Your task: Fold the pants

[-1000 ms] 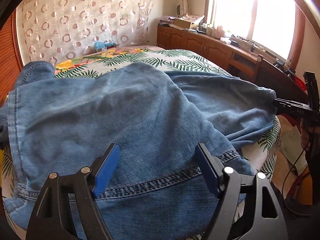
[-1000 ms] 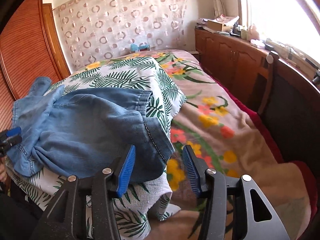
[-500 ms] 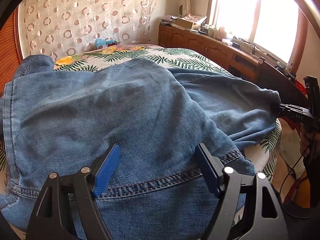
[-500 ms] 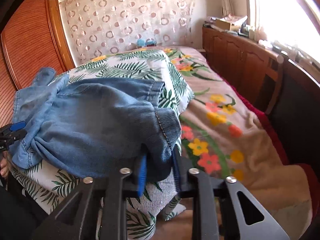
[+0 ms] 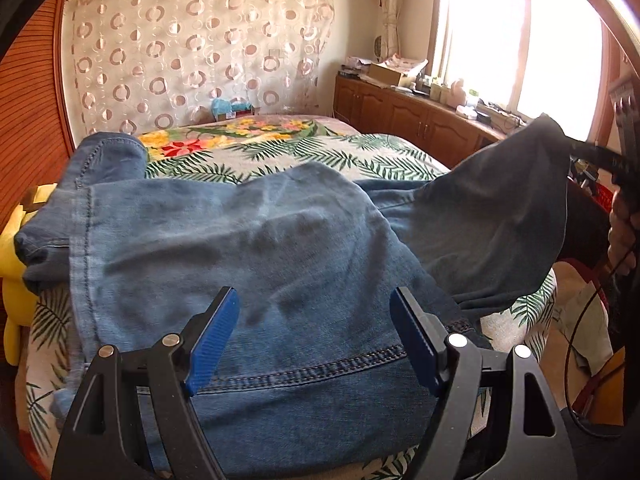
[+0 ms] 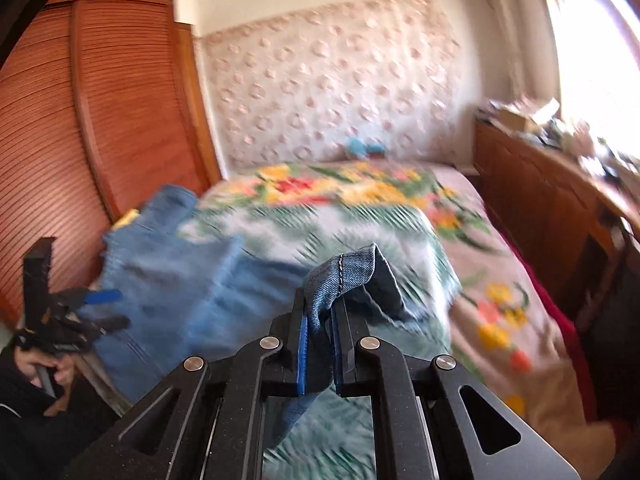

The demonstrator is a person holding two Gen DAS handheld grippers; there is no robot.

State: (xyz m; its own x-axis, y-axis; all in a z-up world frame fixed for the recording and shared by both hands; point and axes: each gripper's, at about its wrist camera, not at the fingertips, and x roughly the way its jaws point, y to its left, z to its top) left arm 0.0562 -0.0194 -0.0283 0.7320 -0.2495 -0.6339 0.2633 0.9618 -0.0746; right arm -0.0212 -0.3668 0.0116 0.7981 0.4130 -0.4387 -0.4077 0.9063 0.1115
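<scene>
Denim pants [image 5: 248, 248] lie crosswise | right gripper [image 6: 320, 344] closing, pinching hem | left gripper [image 5: 312, 344] wide, empty

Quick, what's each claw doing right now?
Left claw: open over the jeans, gripping nothing.
Right claw: closing on the jeans' hem, denim pinched between its pads.

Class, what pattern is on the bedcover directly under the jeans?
Green palm leaves on white bedcover, clearest in the left wrist view.
</scene>
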